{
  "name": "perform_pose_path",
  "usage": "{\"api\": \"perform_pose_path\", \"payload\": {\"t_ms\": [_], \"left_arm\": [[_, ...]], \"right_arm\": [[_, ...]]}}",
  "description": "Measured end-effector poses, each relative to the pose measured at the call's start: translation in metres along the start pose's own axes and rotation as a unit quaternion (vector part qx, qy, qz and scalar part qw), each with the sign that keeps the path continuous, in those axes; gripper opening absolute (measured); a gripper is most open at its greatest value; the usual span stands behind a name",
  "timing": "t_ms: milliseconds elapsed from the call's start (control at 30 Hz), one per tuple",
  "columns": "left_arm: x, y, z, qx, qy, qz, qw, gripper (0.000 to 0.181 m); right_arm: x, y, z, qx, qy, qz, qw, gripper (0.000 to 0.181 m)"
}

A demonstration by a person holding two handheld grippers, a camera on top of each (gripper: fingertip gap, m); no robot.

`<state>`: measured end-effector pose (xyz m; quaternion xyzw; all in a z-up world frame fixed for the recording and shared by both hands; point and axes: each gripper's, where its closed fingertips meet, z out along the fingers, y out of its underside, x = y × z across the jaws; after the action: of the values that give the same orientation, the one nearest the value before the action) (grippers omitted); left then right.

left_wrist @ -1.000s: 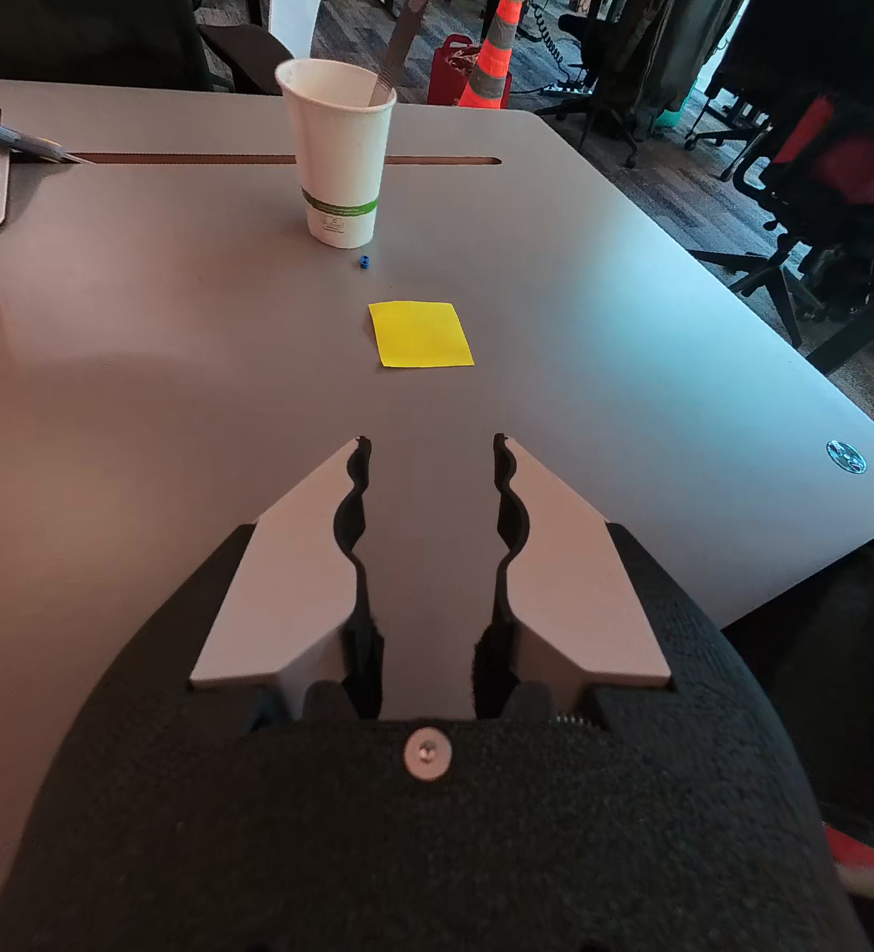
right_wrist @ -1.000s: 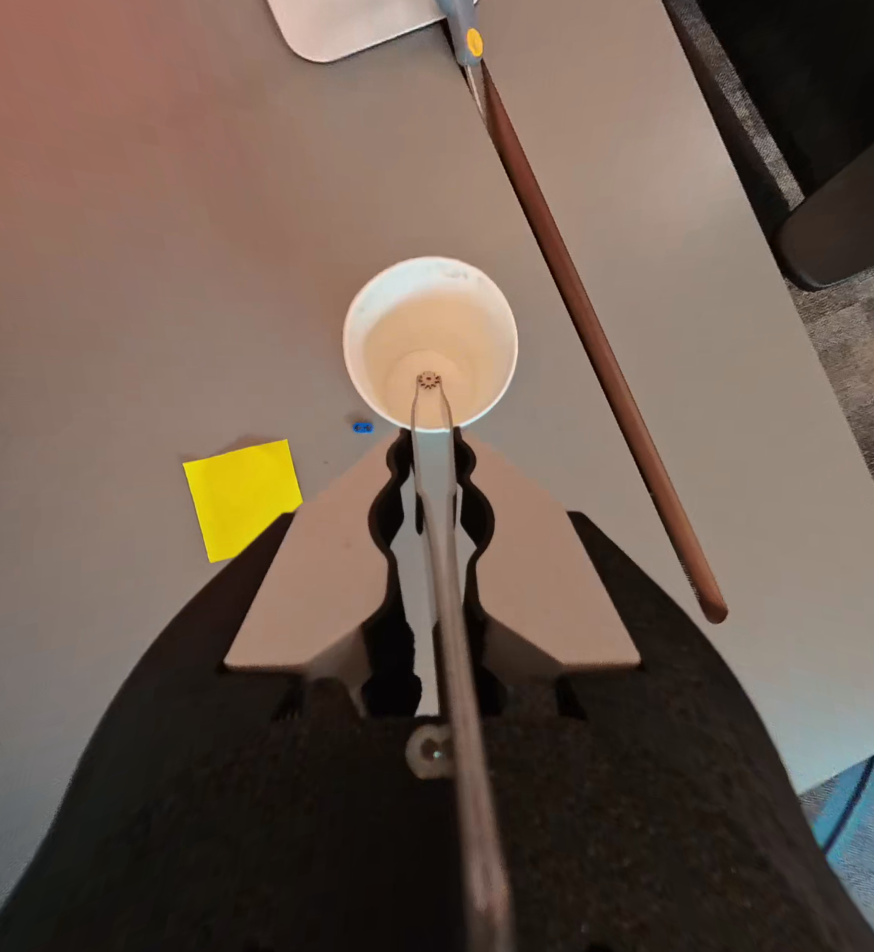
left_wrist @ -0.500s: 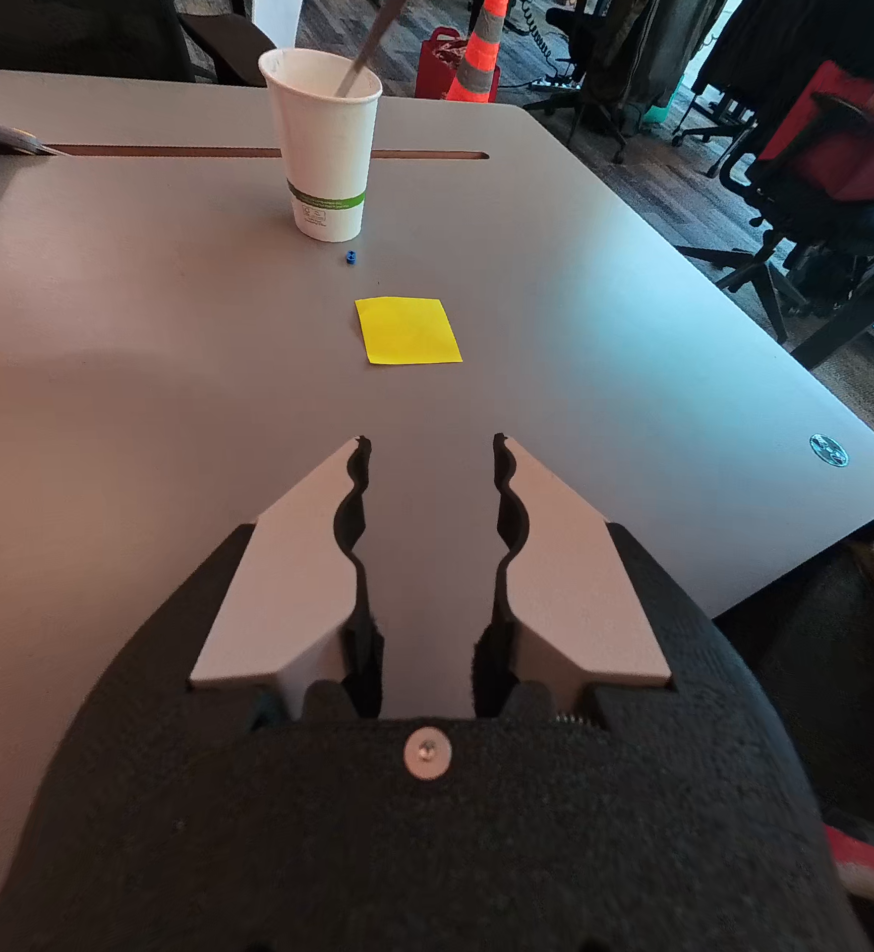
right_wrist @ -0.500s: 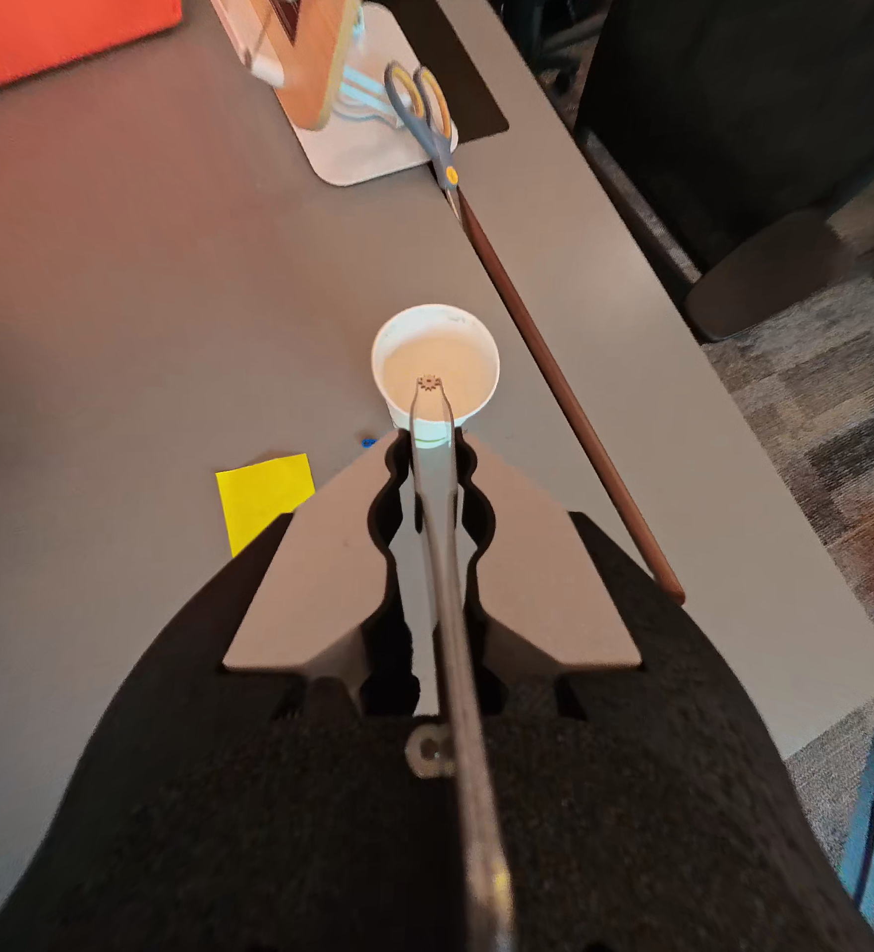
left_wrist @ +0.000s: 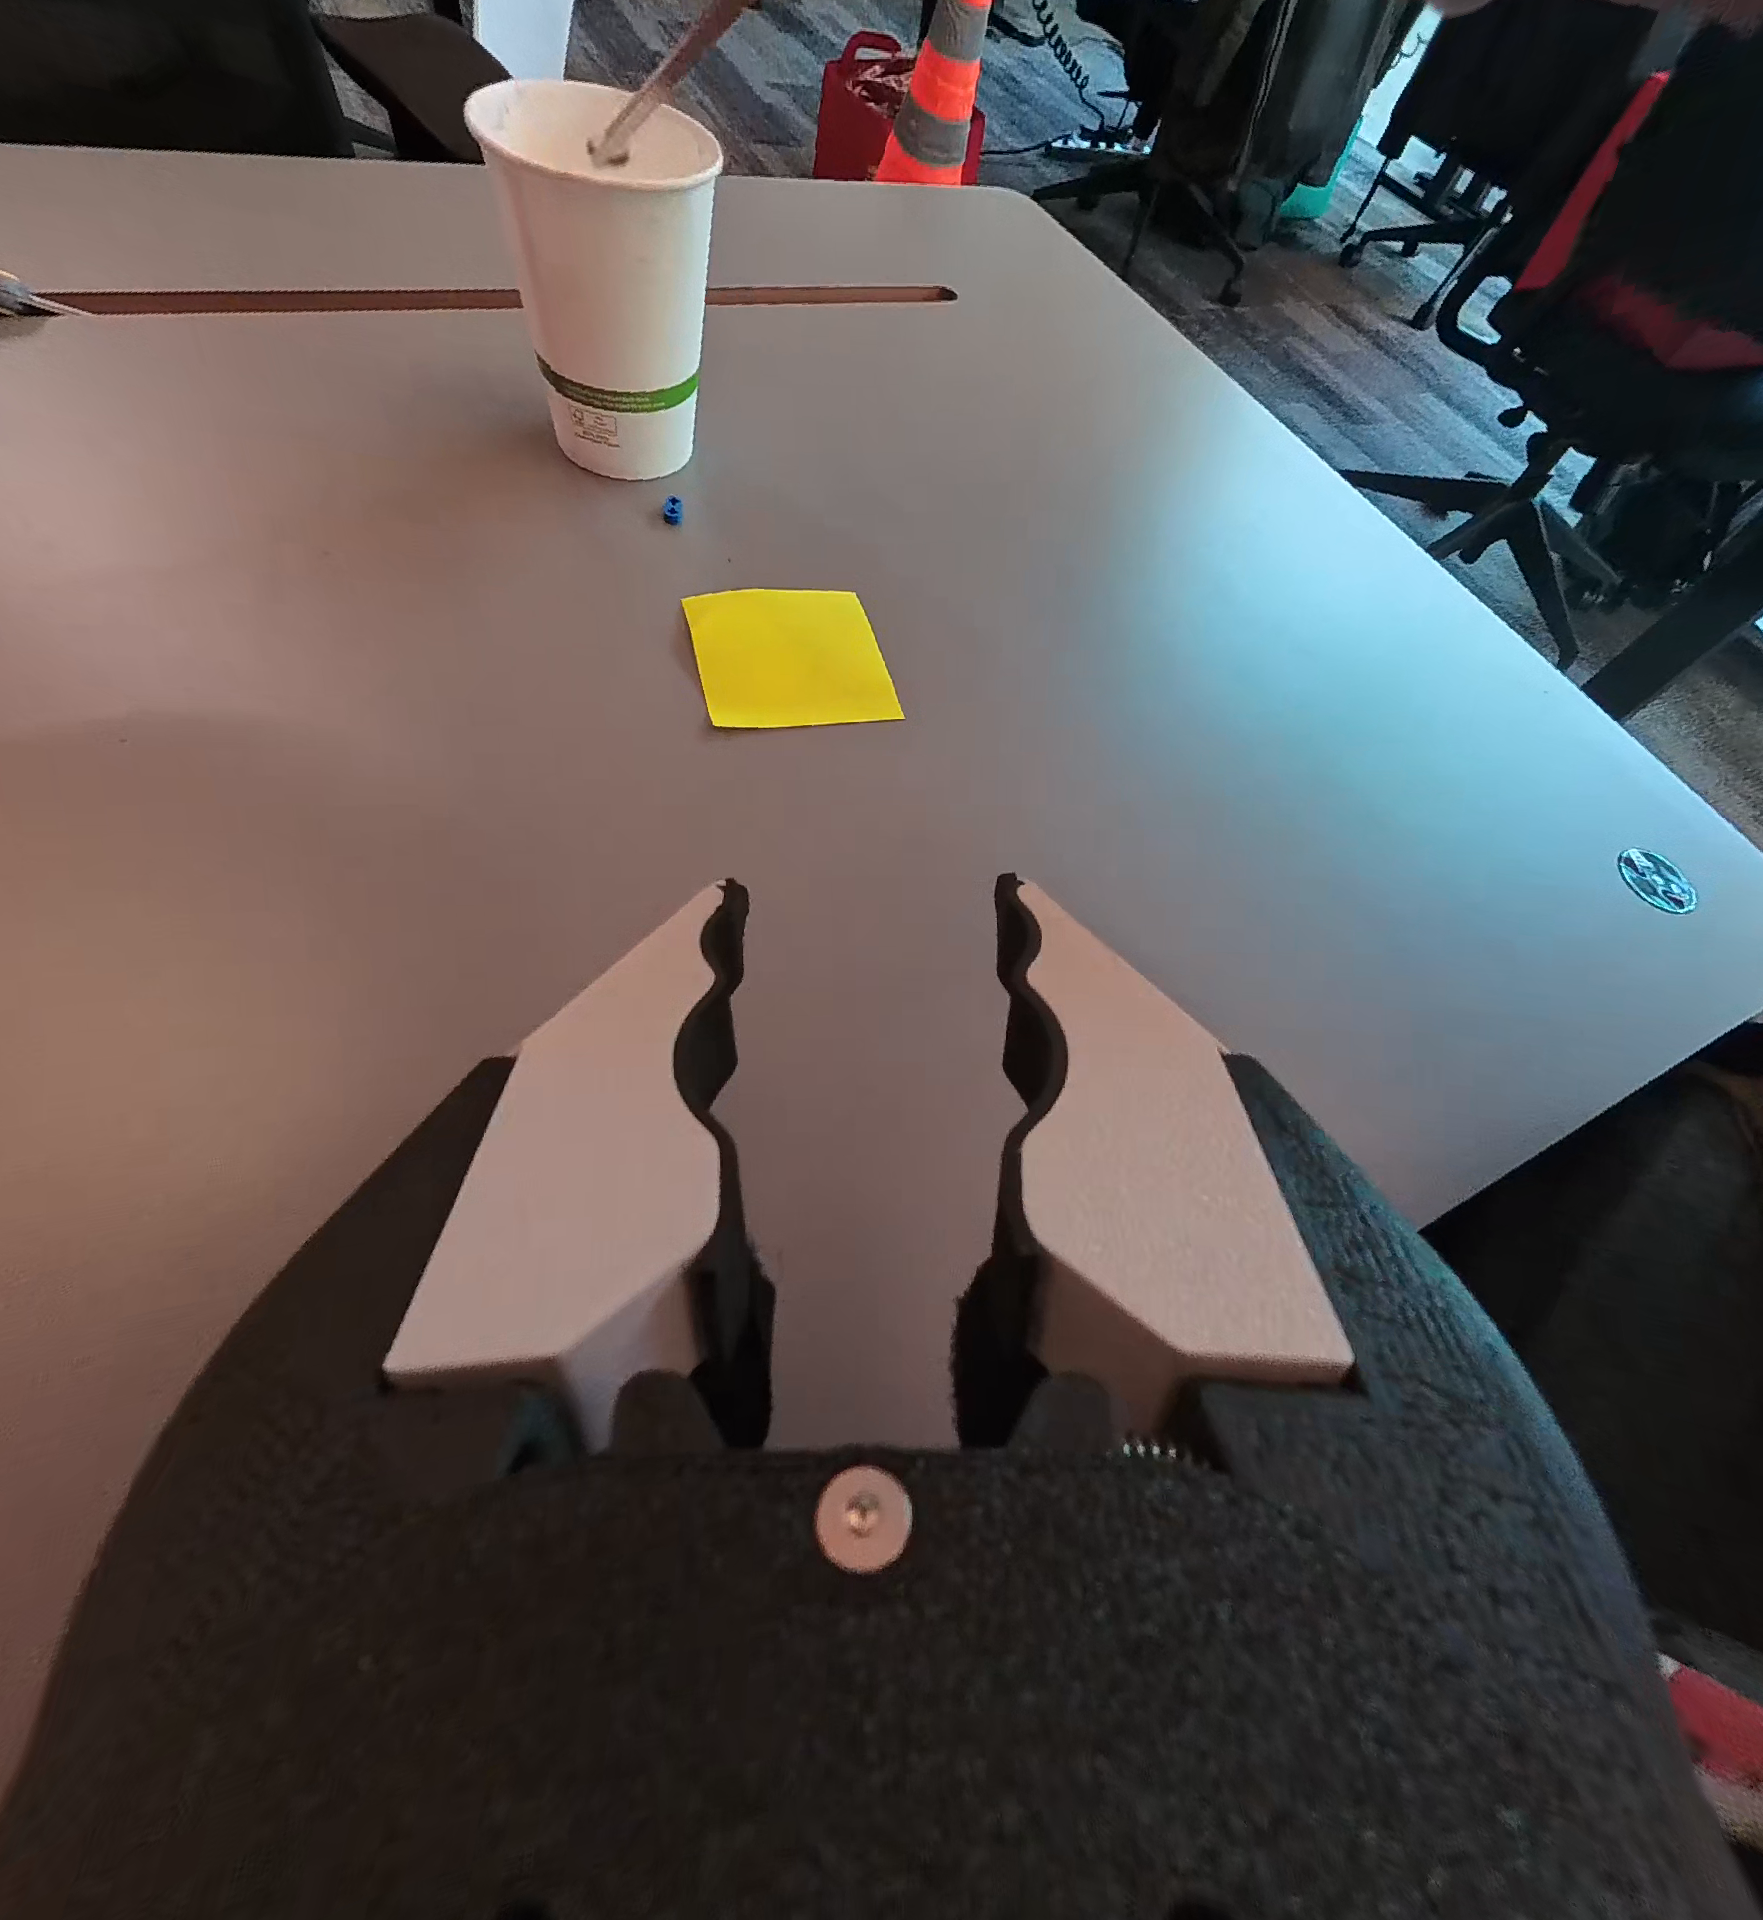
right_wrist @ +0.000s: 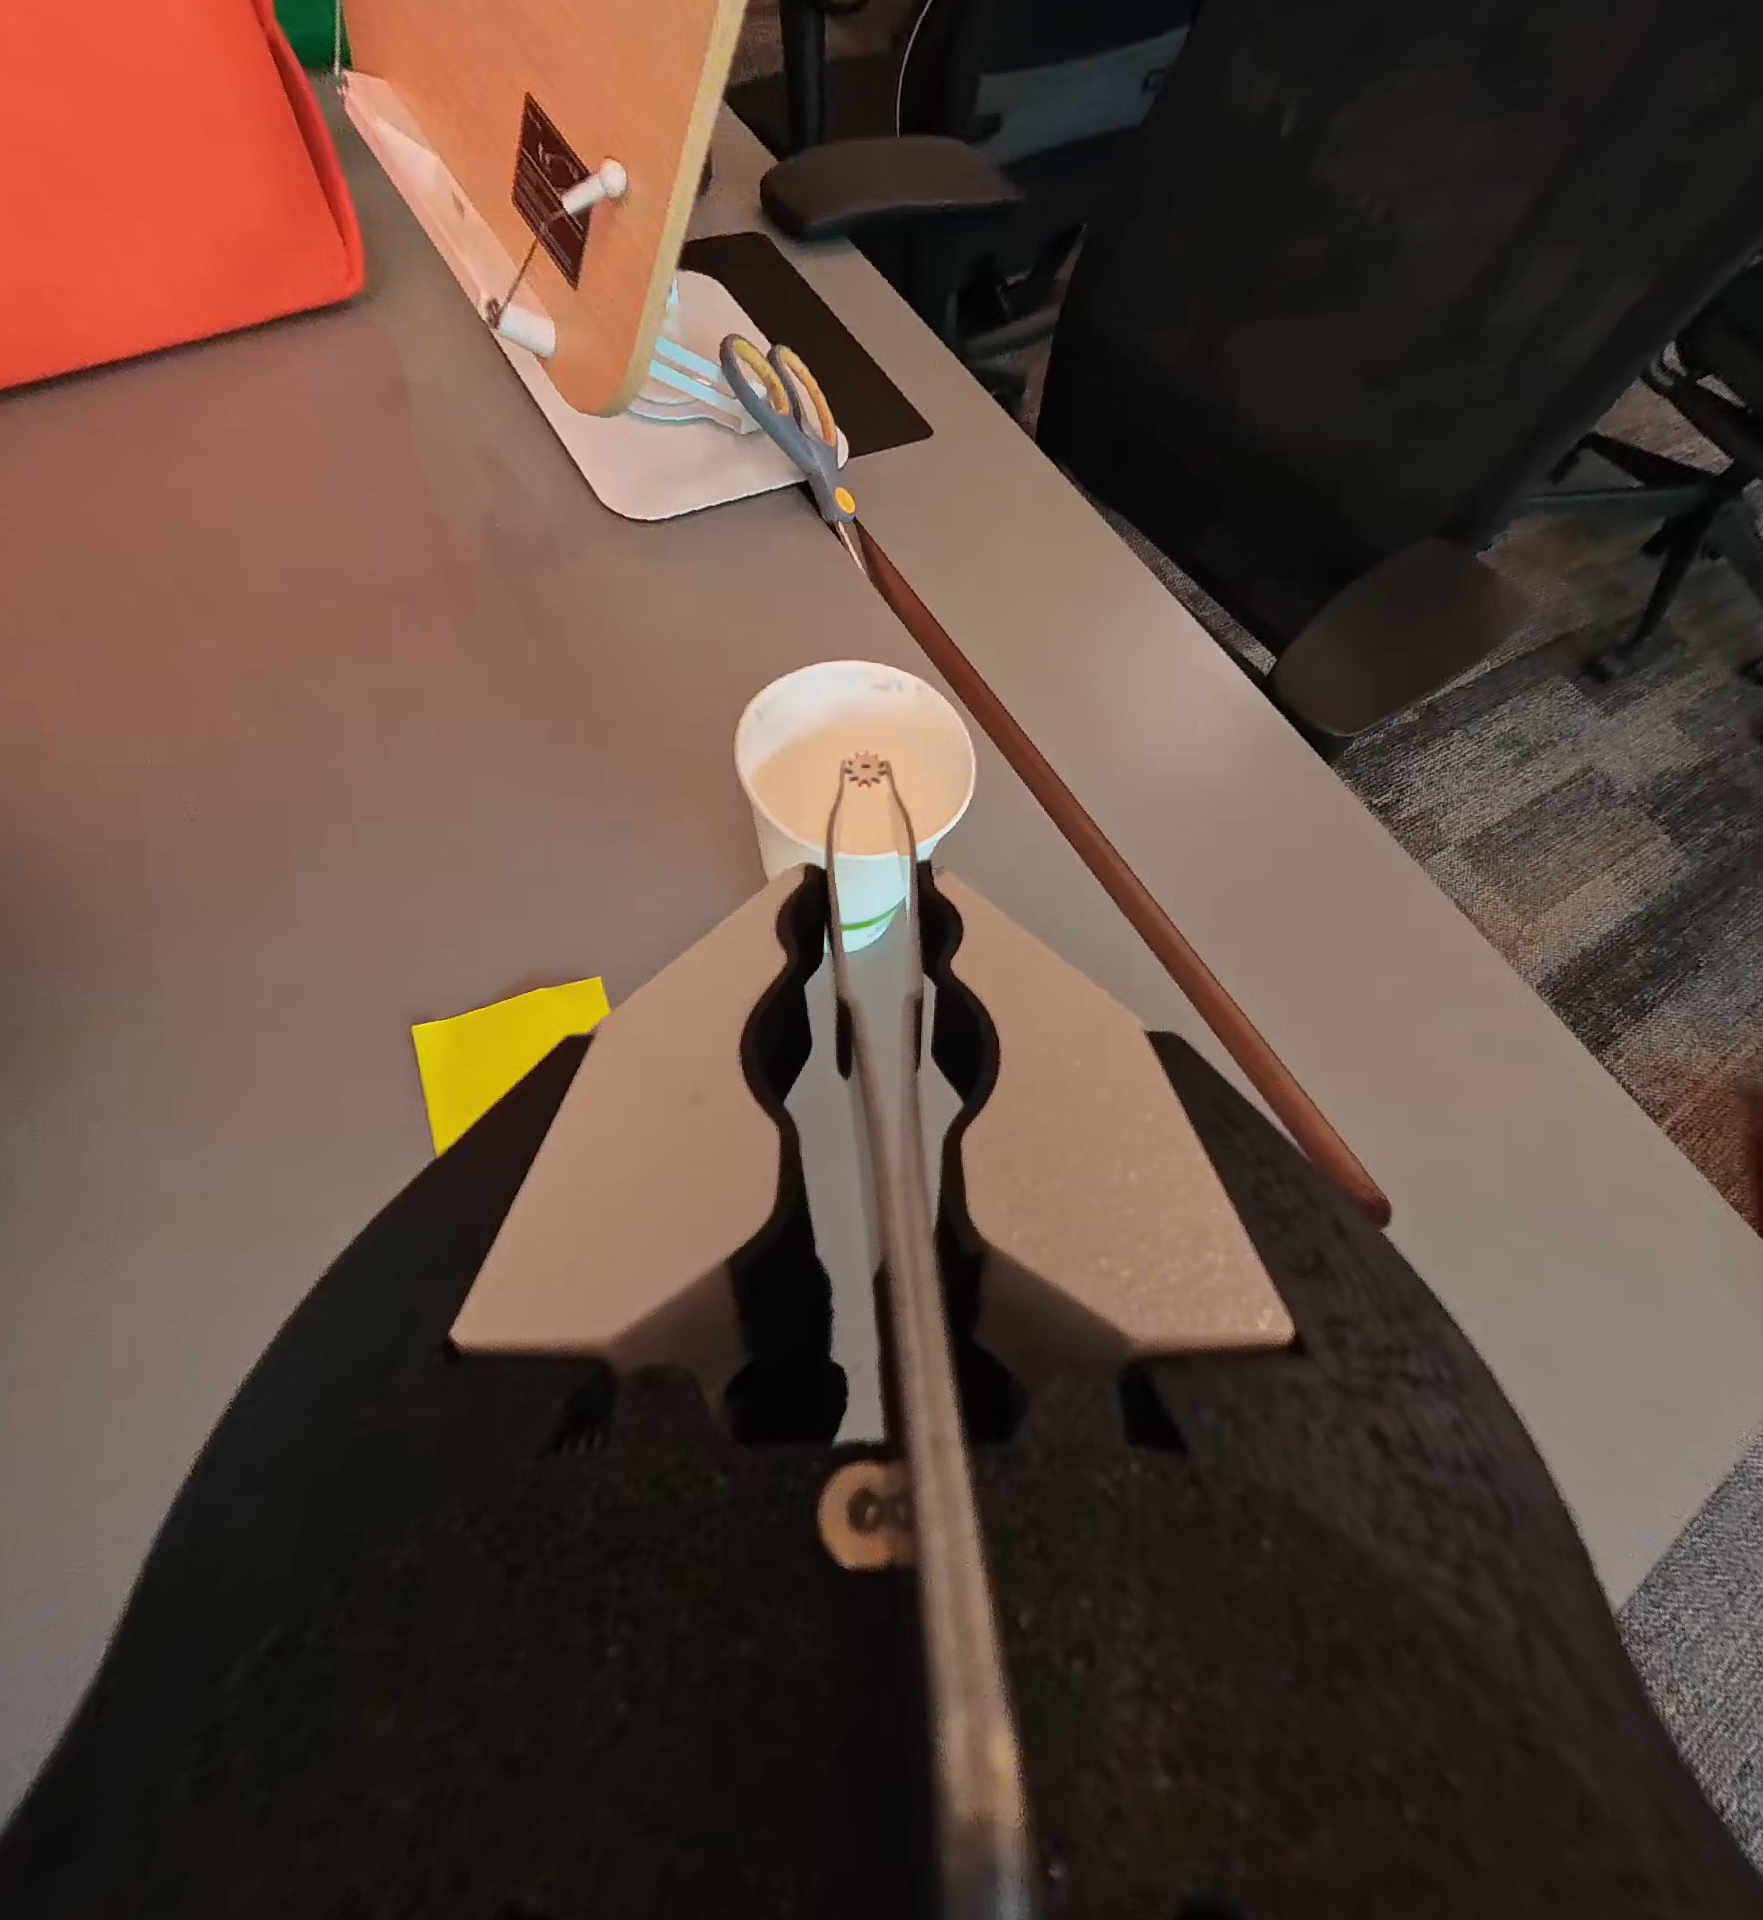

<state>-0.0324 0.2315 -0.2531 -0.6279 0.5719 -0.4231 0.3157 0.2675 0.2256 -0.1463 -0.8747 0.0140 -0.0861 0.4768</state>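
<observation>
My right gripper is clamped on a pair of slim metal tweezers, and their tips pinch a tiny toothed gear right over the mouth of the white paper cup. The gear looks light, hard and easy to lose — I judge the only sound hold is across its teeth, as the tips have it. The cup stands upright on the grey table, just beside the long slot; its pale inside shows nothing else that I can make out.

My left gripper hangs with its jaws apart and empty, well back from the cup. Between them lie a yellow sticky note and, nearer the cup's foot, a small blue piece. Scissors lie at the far end of the slot.
</observation>
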Motion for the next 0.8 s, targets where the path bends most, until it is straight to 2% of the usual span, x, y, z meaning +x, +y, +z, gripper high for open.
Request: {"api": "perform_pose_path", "payload": {"t_ms": [167, 533, 667, 800], "left_arm": [[-0.005, -0.003, -0.006, 0.006, -0.018, 0.016, 1.000, 0.049], [-0.003, -0.001, -0.003, 0.001, -0.005, 0.007, 1.000, 0.049], [-0.005, -0.001, -0.005, 0.002, -0.007, 0.004, 1.000, 0.049], [-0.005, -0.002, -0.005, 0.003, -0.006, 0.003, 1.000, 0.049]], "right_arm": [[-0.006, 0.006, 0.012, -0.005, -0.009, -0.014, 1.000, 0.012], [0.002, 0.014, 0.010, -0.001, 0.017, -0.008, 1.000, 0.017], [-0.004, 0.022, 0.016, -0.018, 0.004, -0.018, 1.000, 0.011], [-0.006, 0.012, 0.012, 0.014, 0.012, -0.028, 0.999, 0.013]]}}
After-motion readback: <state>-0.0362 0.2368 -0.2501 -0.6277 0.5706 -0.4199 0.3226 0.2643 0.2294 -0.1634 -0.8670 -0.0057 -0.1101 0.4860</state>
